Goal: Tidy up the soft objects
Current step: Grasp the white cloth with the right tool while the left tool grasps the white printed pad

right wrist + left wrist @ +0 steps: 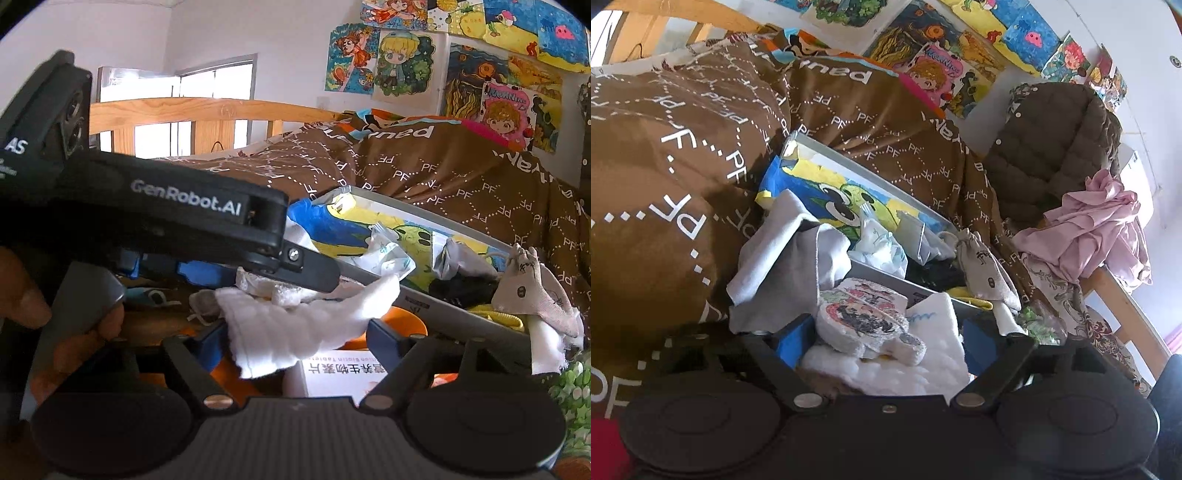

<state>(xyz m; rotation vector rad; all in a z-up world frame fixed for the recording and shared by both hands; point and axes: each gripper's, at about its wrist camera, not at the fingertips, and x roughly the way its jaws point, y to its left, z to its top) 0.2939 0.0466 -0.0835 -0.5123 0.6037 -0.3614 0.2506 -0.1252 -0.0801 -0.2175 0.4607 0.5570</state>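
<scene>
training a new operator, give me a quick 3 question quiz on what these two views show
1. True or false: the box with the cartoon lining rests against a brown quilt.
2. What lies between the left tool's fingers? A) printed plush B) pink cloth C) jacket
3. What colour is the cloth between the right tool's fingers?

Key: 1 true. 2 A, the plush lies there, over a white cloth. 3 white.
</scene>
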